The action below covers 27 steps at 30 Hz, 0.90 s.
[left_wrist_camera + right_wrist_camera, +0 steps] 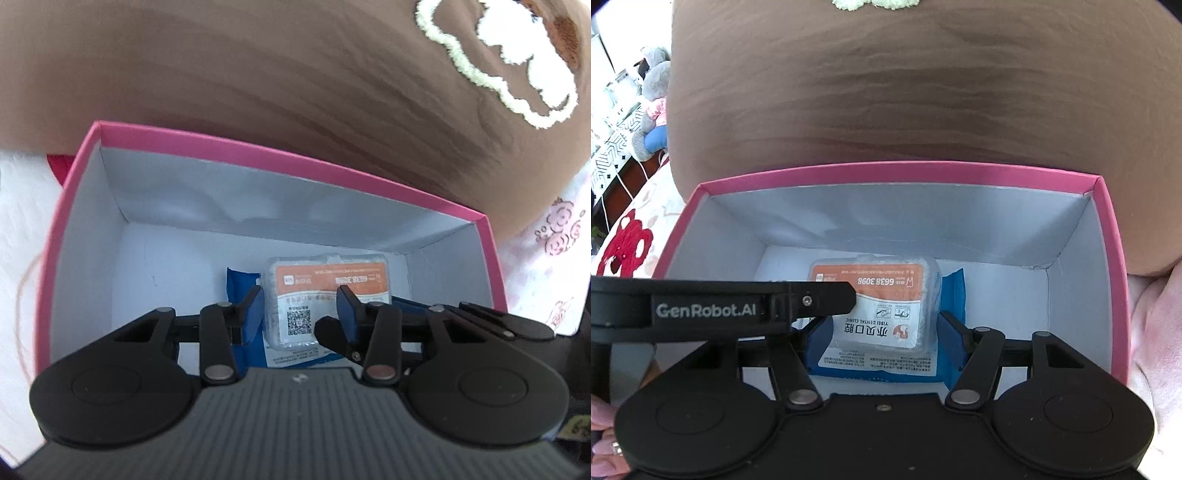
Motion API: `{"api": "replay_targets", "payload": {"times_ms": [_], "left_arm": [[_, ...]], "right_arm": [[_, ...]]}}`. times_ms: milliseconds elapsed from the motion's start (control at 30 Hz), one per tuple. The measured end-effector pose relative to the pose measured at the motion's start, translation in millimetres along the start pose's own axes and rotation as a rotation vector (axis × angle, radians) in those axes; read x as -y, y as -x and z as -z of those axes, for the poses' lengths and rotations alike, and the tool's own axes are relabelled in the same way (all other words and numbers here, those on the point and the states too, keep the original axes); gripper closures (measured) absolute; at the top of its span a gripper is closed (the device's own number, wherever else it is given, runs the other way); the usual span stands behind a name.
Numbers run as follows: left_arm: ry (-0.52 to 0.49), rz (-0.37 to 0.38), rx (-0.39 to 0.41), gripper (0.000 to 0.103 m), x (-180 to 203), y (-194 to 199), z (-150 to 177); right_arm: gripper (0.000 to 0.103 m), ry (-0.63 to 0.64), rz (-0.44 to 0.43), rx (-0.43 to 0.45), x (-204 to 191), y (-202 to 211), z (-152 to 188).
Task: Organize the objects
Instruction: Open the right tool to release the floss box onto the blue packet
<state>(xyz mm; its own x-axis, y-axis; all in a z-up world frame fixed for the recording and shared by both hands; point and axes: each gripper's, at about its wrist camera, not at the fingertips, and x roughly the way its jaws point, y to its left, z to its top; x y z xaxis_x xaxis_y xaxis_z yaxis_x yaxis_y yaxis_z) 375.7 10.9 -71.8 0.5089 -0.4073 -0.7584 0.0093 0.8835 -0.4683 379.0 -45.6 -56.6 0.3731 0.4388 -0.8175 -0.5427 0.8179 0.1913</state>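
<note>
Left claw [300,306] sits low inside the pink box [258,151], fingers partly spread either side of the clear floss-pick case [325,291]. The pads look just clear of the case, so I read no pinch, though it's close.

Right claw [882,332] is also down in the box, spread about halfway, blue pads flanking the same stack: the case on top, a blue packet [879,365] flat beneath it. The pads sit near the packet's edges, but I can't tell whether they actually touch. The left claw's black arm crosses the right wrist view and overlaps the case's corner.

Progress, as I judge it: two items are already in the box, stacked on its floor toward the near side. The rest of the floor is bare, so there's plenty of room. Neither view shows any loose items outside, so I can't say how many remain.

The box rests on a floral bedsheet [554,236]. A person in a brown top [258,74] is right behind it.
</note>
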Motion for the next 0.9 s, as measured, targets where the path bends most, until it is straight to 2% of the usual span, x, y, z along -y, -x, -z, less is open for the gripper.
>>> {"api": "replay_targets", "payload": {"times_ms": [233, 333, 500, 600, 767, 900], "left_arm": [[0.048, -0.009, -0.003, 0.062, -11, 1, 0], [0.060, -0.014, 0.006, 0.061, -12, -3, 1], [-0.053, -0.096, 0.037, 0.061, 2, 4, 5], [-0.057, -0.076, 0.045, 0.061, 1, 11, 6], [-0.136, -0.107, 0.062, 0.061, 10, 27, 12], [-0.154, -0.065, 0.047, 0.061, 13, 42, 15]], "right_arm": [[0.035, -0.010, -0.005, 0.000, 2, 1, -1], [0.034, 0.026, -0.009, -0.024, 1, 3, 1], [0.029, 0.043, -0.002, 0.049, 3, 30, 11], [0.027, 0.062, -0.019, 0.091, 6, 42, 22], [0.027, 0.070, -0.015, 0.124, 2, 52, 32], [0.027, 0.098, 0.001, 0.138, -7, 61, 37]]}}
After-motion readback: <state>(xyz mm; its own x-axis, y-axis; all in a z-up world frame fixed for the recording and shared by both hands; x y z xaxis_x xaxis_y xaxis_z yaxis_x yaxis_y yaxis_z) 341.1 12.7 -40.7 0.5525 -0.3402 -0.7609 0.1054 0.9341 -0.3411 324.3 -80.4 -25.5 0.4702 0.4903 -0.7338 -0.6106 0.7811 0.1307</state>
